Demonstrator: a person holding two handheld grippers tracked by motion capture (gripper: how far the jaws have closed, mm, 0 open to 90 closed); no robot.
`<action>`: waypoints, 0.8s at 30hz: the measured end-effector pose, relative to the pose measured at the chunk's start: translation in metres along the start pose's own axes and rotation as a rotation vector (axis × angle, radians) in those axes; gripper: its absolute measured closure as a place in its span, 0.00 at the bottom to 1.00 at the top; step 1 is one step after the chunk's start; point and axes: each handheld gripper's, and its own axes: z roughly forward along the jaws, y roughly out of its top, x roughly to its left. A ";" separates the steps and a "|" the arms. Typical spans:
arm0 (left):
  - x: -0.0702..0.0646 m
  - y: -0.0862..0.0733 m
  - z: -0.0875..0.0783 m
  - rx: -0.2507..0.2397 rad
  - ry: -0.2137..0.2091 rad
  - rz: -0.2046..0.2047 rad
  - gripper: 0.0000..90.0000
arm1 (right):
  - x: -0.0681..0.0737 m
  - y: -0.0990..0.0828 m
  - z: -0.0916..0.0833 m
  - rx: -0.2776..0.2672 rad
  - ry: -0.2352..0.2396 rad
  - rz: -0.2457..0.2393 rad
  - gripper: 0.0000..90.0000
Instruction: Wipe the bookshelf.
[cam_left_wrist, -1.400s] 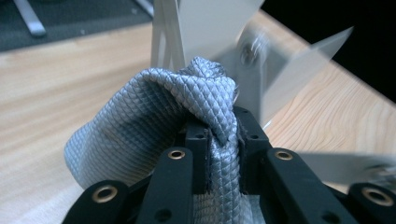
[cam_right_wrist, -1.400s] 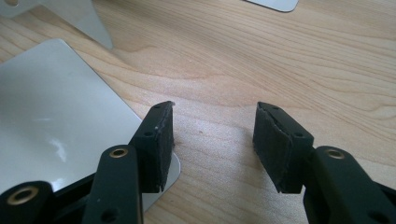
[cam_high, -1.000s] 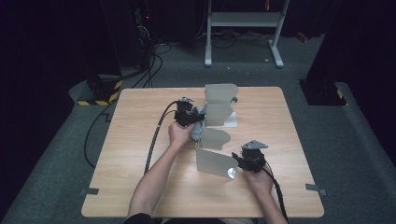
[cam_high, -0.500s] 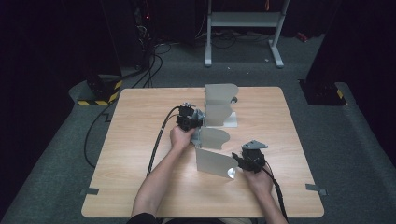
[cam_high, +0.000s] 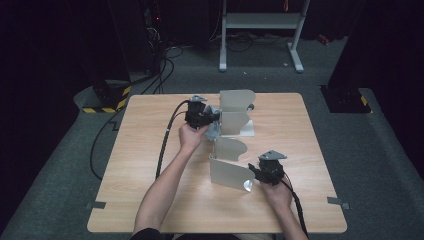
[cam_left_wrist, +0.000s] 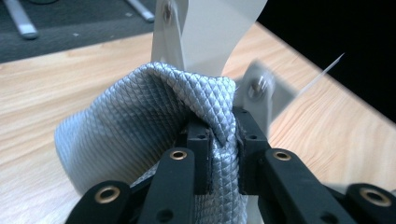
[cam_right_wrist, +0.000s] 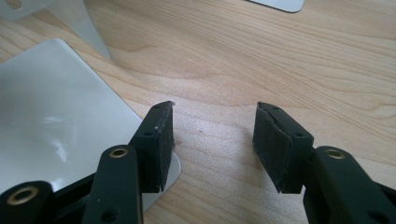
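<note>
Your left tool is pinching a fold of the grey quilted cloth, which bunches up right against the upright metal rack near the far middle of the desk. Your right tool sits with its jaws spread and nothing between them, parked on the wood with one jaw over the corner of the shiny metal plate.
</note>
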 end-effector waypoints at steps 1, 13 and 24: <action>0.001 0.003 -0.002 -0.016 -0.009 -0.012 0.88 | 0.000 0.000 0.000 0.000 0.000 0.000 0.54; 0.004 0.034 0.001 -0.008 0.024 0.010 0.88 | 0.000 0.000 0.000 0.001 0.000 -0.005 0.54; 0.018 0.012 0.023 0.081 0.076 -0.029 0.88 | 0.000 0.000 0.000 -0.001 -0.002 -0.005 0.54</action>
